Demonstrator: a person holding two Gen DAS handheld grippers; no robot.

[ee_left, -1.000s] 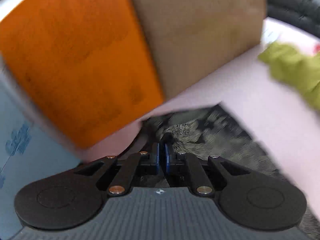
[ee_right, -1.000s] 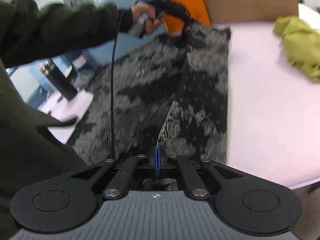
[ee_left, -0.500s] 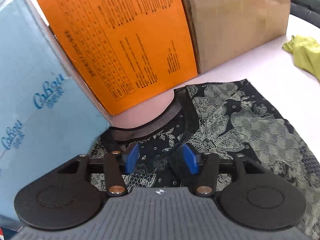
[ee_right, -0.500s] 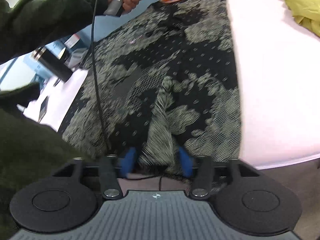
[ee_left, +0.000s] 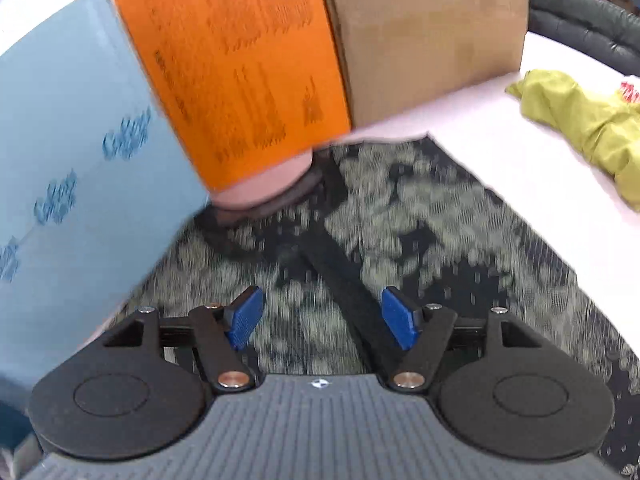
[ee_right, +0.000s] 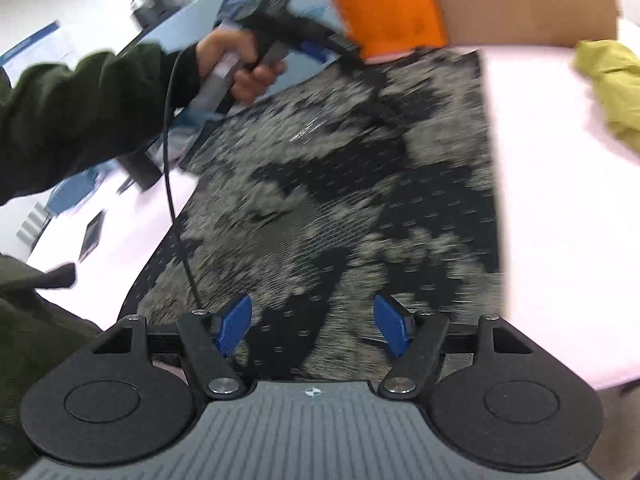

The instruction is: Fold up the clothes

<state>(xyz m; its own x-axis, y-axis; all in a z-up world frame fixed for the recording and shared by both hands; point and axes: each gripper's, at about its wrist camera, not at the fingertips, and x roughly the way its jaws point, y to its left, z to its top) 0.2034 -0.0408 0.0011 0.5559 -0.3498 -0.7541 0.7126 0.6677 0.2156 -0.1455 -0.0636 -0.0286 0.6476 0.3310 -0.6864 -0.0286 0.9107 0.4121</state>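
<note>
Both the left gripper (ee_left: pixel 323 317) and right gripper (ee_right: pixel 312 325) have just been opening, now gaping empty over the shirt (ee_right: pixel 360 184); best regrip at its edges, clear of the box (ee_left: pixel 420 32).

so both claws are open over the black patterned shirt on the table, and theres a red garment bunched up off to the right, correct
Not quite: the bunched garment to the right is yellow-green, not red, as the left wrist view shows. The rest holds: the left claw and the right claw have just been opening and stand open over the black patterned shirt on the table, pressing on nothing.
</note>
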